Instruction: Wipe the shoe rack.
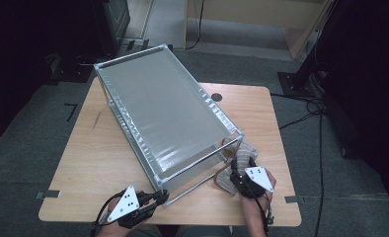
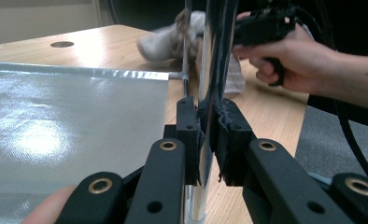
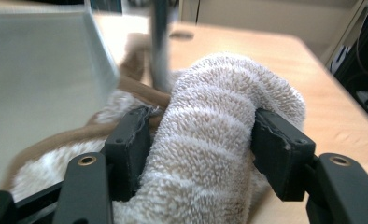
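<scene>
A wooden table (image 1: 103, 163) carried a metal-framed rack (image 1: 182, 89) with a grey shelf sheet, lying tilted across most of the top, 1 chrome corner post (image 2: 213, 56) reaching toward the near edge. At the rack's near right corner, on the table, lay a beige towel (image 1: 227, 180), bunched partly under the frame. The left gripper (image 1: 159, 197) was clamped tight on that corner post, steadying the rack. The right gripper (image 3: 201, 140) had a thick fold of the towel between its jaws, both pads pressing the pile. The towel looked soft, light and floppy, likely to sag and snag on the frame, so a deep bite on a thick fold seemed the best hold. The high view gave the whole layout; the right gripper view showed the terry ribs and brown trim, and the left gripper view the pads pinching chrome.
</scene>
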`<control>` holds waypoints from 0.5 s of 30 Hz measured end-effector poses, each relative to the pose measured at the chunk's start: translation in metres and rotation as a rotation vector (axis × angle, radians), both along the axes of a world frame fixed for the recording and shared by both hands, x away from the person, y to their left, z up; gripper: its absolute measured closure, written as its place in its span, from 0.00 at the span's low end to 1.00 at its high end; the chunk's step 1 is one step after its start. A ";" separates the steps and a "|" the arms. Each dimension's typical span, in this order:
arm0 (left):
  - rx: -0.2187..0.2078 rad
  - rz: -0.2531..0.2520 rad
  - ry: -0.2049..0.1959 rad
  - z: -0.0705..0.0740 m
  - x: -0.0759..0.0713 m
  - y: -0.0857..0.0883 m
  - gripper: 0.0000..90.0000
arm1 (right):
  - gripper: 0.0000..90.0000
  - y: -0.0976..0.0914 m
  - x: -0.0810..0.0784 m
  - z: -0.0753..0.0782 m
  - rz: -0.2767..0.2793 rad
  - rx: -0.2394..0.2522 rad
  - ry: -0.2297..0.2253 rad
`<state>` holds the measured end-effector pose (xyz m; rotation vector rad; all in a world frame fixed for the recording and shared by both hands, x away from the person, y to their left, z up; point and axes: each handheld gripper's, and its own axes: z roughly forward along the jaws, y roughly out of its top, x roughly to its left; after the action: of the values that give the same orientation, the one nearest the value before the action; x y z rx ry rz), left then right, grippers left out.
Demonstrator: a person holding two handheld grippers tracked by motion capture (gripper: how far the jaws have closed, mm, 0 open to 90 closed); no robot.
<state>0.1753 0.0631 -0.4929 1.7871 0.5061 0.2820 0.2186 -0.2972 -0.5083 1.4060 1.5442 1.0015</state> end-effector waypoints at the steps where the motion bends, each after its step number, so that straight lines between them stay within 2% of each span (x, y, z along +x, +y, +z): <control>1: -0.002 -0.002 0.002 0.000 0.000 0.000 0.91 | 0.44 0.005 0.001 -0.003 -0.010 -0.023 0.025; 2: -0.003 -0.005 0.007 0.000 0.000 0.000 0.91 | 0.43 0.009 0.002 -0.006 -0.026 -0.043 0.048; 3: -0.004 -0.006 0.008 0.000 0.001 0.000 0.91 | 0.42 0.013 0.003 -0.008 -0.036 -0.042 0.060; 5: -0.002 -0.005 0.005 0.000 0.000 0.000 0.91 | 0.41 0.017 0.005 -0.011 -0.050 -0.038 0.083; 9: 0.004 -0.004 0.002 0.000 0.001 0.000 0.91 | 0.36 0.017 0.013 -0.010 -0.058 -0.010 0.161; 11: 0.005 -0.008 0.001 0.000 0.001 0.000 0.91 | 0.36 0.016 0.016 -0.010 -0.049 -0.012 0.165; 13: 0.006 -0.009 0.002 0.000 0.001 0.000 0.91 | 0.41 0.015 0.018 -0.009 -0.076 -0.028 0.164; 15: 0.007 -0.008 0.002 0.000 0.001 0.000 0.91 | 0.42 0.013 0.021 -0.008 -0.075 -0.027 0.164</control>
<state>0.1761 0.0629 -0.4930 1.7954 0.5000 0.2770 0.2399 -0.2846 -0.5161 1.5473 1.6037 0.8344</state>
